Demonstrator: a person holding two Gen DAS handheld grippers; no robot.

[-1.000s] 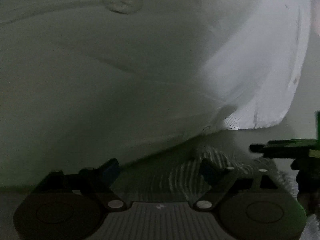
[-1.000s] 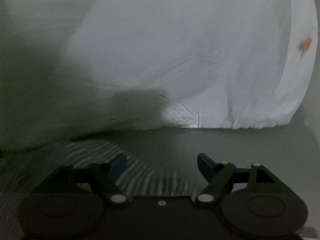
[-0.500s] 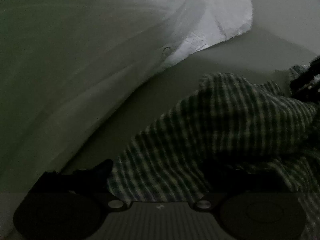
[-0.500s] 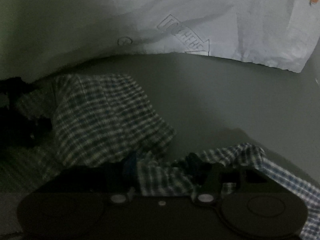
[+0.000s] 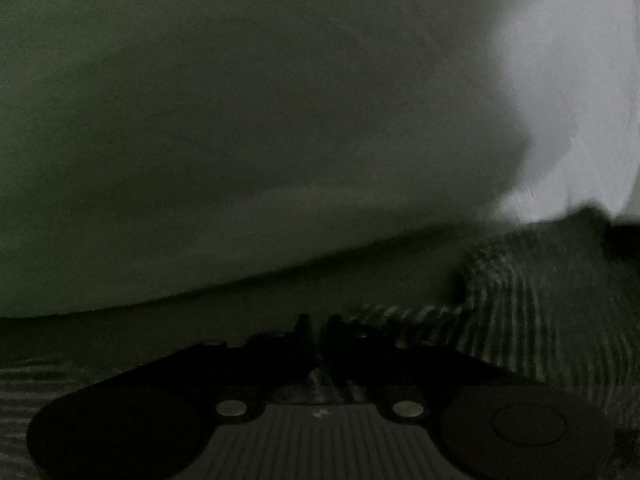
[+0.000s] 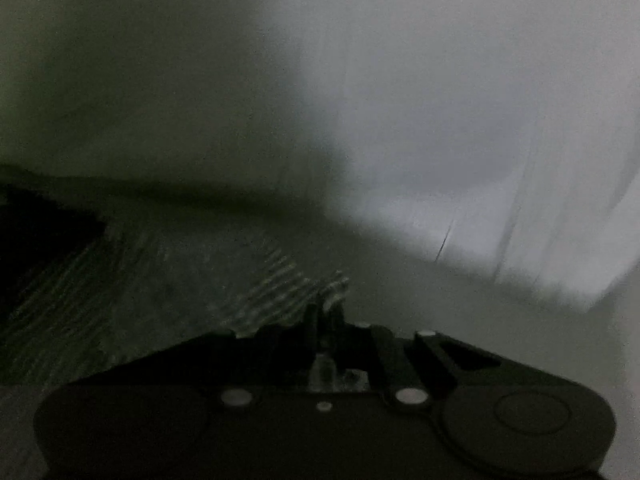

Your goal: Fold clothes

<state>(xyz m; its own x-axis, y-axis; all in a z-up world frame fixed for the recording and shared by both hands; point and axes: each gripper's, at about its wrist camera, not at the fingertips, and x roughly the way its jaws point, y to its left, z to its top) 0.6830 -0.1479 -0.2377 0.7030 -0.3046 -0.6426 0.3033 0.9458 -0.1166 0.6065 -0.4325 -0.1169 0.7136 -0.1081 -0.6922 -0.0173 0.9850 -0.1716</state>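
Both claws now pinched together on the checked cloth (image 5: 540, 300) — left claw (image 5: 318, 322) at its 9 o'clock edge, right claw (image 6: 326, 310) likewise; soft, light, grip hems.

checked garment (image 5: 540, 304) rumpled, dim, blurred; white cloth (image 6: 480, 120) behind it.

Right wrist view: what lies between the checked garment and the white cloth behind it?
A bare strip of grey surface separates the checked garment from the white cloth; blur hides finer detail.
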